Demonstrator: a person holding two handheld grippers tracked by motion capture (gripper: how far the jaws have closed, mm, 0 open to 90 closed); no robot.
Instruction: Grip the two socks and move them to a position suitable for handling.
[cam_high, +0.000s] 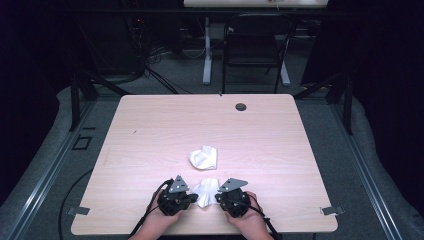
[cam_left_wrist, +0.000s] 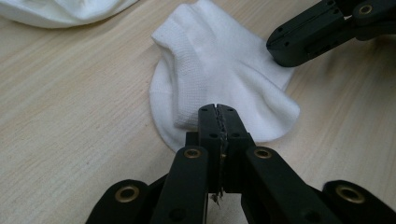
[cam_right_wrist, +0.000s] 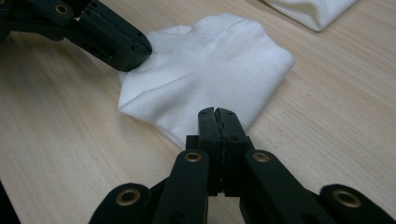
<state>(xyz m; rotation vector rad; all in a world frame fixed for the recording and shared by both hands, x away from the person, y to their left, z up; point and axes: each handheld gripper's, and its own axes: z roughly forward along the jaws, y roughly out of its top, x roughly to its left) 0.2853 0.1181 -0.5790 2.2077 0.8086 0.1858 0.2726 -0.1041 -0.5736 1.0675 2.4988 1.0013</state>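
A white sock (cam_high: 204, 191) lies flat on the wooden bench (cam_high: 150, 130), close to the person's edge, between the two claws. The left claw (cam_left_wrist: 218, 110) has its jaws fully together, and its tip rests at the near edge of the sock; I cannot tell for sure whether a bit of cloth is pinched between the jaws or whether the tip only touches it. The right claw (cam_right_wrist: 217, 113) is closed in the same way at the opposite edge of the sock, and here also a pinch cannot be confirmed. In the high view the left claw (cam_high: 192, 199) and the right claw (cam_high: 218, 196) stand at the two sides of the sock, each held in one hand.

The sock looks light, soft and limp. I judge that it will sag and fold when lifted and will not slip much on the jaws, because the knit is a little rough. It is not fragile. A good place to take hold is the ribbed cuff or a doubled edge, where the cloth is thicker.

A second white sock (cam_high: 204, 158) lies crumpled farther away on the bench, apart from the first. There is no container on the bench.
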